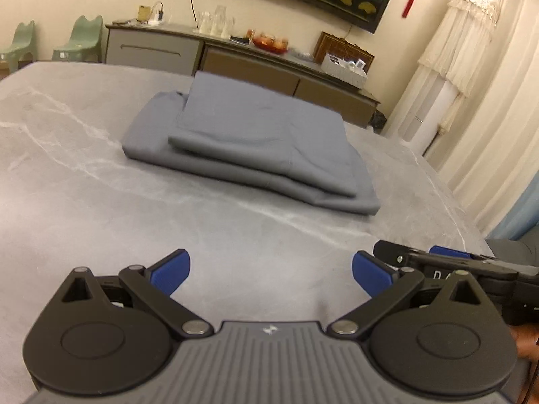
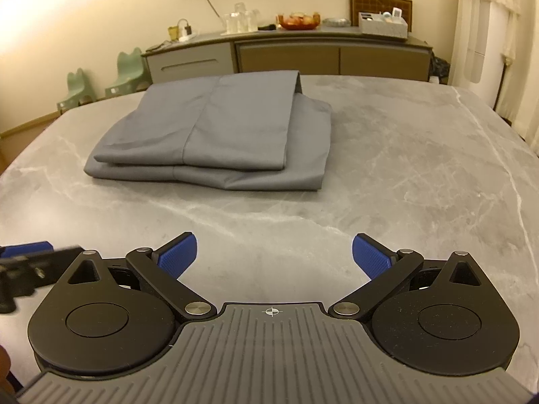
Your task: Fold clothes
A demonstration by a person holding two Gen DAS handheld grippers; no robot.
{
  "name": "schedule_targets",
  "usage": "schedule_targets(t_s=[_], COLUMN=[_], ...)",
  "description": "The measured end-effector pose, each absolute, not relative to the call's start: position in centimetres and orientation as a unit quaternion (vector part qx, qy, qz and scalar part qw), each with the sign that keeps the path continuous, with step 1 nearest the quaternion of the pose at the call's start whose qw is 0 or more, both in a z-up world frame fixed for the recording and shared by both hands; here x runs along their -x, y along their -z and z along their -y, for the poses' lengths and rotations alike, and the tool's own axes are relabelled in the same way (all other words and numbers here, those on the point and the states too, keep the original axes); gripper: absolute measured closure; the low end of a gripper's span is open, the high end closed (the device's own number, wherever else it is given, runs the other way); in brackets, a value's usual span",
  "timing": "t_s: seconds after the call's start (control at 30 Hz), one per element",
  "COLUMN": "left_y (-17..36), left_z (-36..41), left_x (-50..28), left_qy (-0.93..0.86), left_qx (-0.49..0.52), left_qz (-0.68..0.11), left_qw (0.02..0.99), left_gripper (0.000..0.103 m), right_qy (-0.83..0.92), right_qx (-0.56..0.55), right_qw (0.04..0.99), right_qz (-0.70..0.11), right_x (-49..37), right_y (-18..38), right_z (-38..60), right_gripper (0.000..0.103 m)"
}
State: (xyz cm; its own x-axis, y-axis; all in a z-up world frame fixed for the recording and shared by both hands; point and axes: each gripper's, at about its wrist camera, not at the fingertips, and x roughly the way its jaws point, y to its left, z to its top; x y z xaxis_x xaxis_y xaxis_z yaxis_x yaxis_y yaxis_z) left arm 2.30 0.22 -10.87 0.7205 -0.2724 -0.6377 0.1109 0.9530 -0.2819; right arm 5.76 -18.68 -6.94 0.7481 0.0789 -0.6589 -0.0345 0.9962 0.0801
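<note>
A grey-blue garment [image 1: 256, 141] lies folded into a flat stack on the grey marble table [image 1: 84, 202], a smaller layer resting on a wider one. In the right wrist view the same folded garment [image 2: 222, 131] sits ahead and a little left. My left gripper [image 1: 271, 274] hovers over bare table in front of it, open, nothing between its blue pads [image 1: 170, 274]. My right gripper [image 2: 274, 257] is open too and holds nothing, well short of the cloth. Each gripper shows at the edge of the other's view: the right gripper [image 1: 448, 262] and the left gripper [image 2: 27, 252].
A long sideboard [image 2: 289, 54] with glasses, a fruit bowl and a box stands beyond the table's far edge. Two green stools [image 1: 79, 38] stand at the far left. White curtains [image 1: 471, 67] hang on the right. Bare table [image 2: 421, 168] spreads right of the garment.
</note>
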Motion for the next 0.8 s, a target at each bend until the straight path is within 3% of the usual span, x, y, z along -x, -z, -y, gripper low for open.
schedule_targets(t_s=[0.8], left_y=[11.49], left_z=[0.14], left_x=[-2.08], left_qy=[0.073], left_qx=[0.073], left_qz=[-0.370], left_qw=[0.923], left_gripper=[0.000], right_qy=[-0.027], right_qx=[-0.029], right_qw=[0.935], right_qz=[-0.353], right_x=[-5.53], right_y=[7.02], right_z=[18.85], right_gripper=[0.002])
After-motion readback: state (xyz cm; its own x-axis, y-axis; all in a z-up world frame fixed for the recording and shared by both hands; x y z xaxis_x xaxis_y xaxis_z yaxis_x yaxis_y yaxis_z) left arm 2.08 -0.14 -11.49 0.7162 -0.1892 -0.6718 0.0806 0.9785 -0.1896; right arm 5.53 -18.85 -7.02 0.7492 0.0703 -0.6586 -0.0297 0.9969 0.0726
